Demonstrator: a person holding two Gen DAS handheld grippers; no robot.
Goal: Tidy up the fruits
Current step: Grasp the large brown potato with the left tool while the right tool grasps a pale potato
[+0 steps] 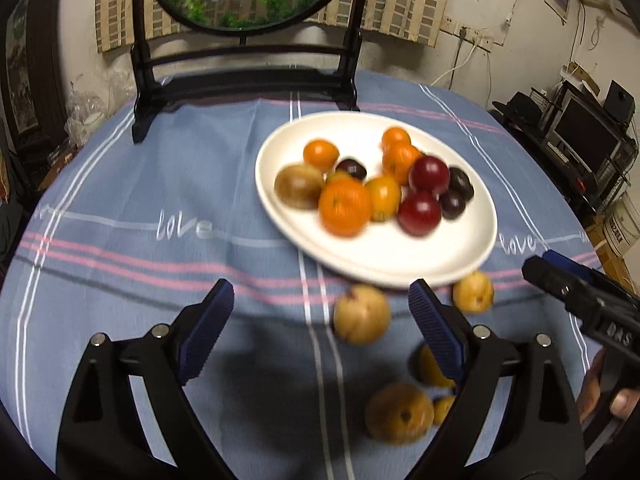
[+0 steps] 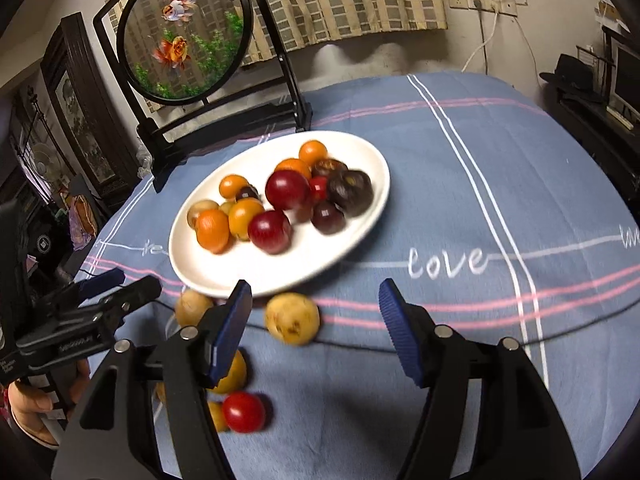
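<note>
A white oval plate (image 1: 400, 256) (image 2: 192, 264) on the blue cloth holds several fruits: oranges (image 1: 345, 207), red plums (image 1: 419, 213) (image 2: 269, 231), dark plums (image 2: 349, 192) and a brownish fruit (image 1: 298, 187). Loose fruit lies on the cloth in front of the plate: yellow-brown fruits (image 1: 362, 314) (image 1: 473, 292) (image 1: 399, 413) (image 2: 292, 319) and a small red tomato (image 2: 243, 412). My left gripper (image 1: 322, 312) is open above the cloth, nothing between its pads. My right gripper (image 2: 314, 312) is open too, with nothing held; it also shows at the left wrist view's right edge (image 1: 580, 300).
A round goldfish screen on a black stand (image 1: 244, 80) (image 2: 184, 32) stands behind the plate. The round table's edge curves off on both sides, with shelves and monitors (image 1: 580, 136) beyond on the right. A person's hand (image 2: 32, 404) grips the left tool's handle.
</note>
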